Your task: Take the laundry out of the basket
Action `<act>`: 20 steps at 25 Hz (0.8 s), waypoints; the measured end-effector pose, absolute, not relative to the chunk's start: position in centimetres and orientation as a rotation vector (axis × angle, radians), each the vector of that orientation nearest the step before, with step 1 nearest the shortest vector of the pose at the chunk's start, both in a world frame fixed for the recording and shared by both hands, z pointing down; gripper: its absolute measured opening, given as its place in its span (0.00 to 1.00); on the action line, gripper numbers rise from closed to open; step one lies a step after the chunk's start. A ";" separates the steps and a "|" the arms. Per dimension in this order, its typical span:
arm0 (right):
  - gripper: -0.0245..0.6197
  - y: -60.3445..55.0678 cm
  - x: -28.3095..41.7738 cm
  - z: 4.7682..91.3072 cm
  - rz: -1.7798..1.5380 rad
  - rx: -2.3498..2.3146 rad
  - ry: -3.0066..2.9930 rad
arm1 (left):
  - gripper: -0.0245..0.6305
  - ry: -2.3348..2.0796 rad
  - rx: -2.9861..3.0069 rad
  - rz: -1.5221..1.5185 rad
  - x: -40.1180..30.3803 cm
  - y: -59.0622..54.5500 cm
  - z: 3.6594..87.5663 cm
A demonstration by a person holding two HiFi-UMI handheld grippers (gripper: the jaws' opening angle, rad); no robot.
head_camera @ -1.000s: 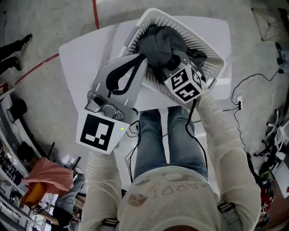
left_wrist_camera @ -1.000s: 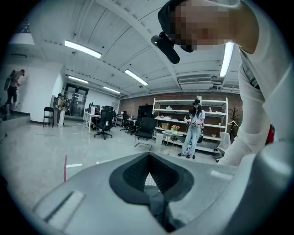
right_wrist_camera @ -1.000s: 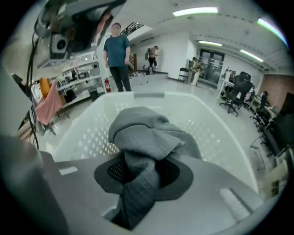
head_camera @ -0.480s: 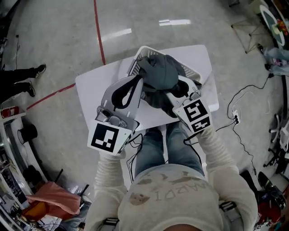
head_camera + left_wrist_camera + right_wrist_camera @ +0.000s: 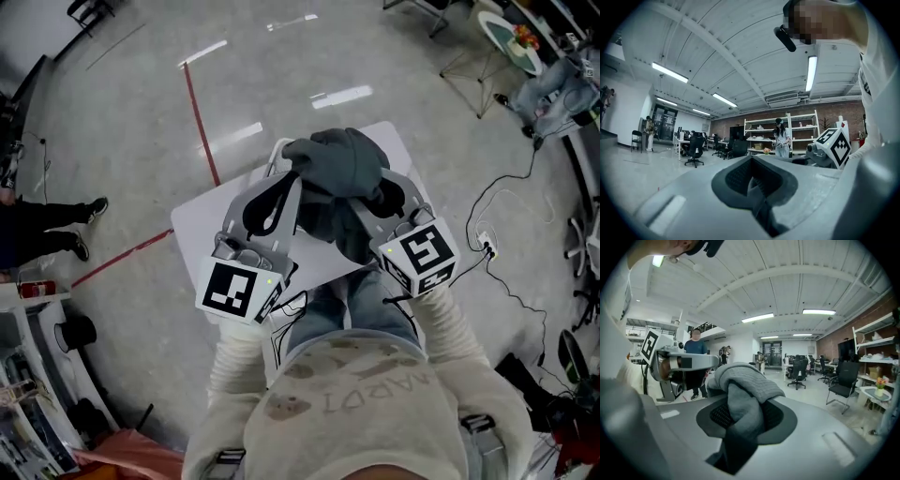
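Nearest us are two grippers with smooth grey moulded shells. On the left gripper the jaws are nearly together, pinching a thin fold of the grey garment between dark textured pads. On the right gripper the jaws are narrow and clamped on a thick roll of the same garment, whose waffle-knit fabric domes over the fingertips and hangs below them. We count one garment, a soft rounded bundle bridging both sets of fingertips, held up above one white table that is flat with rounded corners. A sliver of white basket rim shows just beyond the left fingertips. Farther off, the glossy grey floor carries two red tape lines.
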State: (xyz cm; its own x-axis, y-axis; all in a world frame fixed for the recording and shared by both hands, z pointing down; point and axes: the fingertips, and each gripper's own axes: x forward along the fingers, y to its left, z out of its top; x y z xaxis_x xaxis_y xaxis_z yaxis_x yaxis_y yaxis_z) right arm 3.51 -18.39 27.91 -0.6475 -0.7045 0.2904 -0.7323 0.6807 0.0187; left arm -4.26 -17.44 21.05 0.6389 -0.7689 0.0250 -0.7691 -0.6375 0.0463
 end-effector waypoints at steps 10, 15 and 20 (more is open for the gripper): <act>0.25 -13.0 8.5 20.2 0.046 1.343 -2.728 | 0.04 -1.296 2.841 -0.040 -1.2 -13.8 16.6; 0.25 -11.2 9.6 17.2 0.020 1.377 -2.792 | 0.04 -1.314 2.870 -0.021 -0.6 -12.2 15.4; 0.25 -8.9 11.6 14.7 0.053 1.410 -2.865 | 0.04 -1.317 2.882 -0.023 1.4 -9.6 14.2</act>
State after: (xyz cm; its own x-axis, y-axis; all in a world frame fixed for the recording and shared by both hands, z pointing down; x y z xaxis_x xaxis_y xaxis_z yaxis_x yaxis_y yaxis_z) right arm 11.57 -8.91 14.66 -0.6092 -0.7924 -0.0319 -0.7907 0.6100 -0.0523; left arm 1.36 -9.62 14.17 0.6543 -0.7558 -0.0248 -0.7562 -0.6540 -0.0189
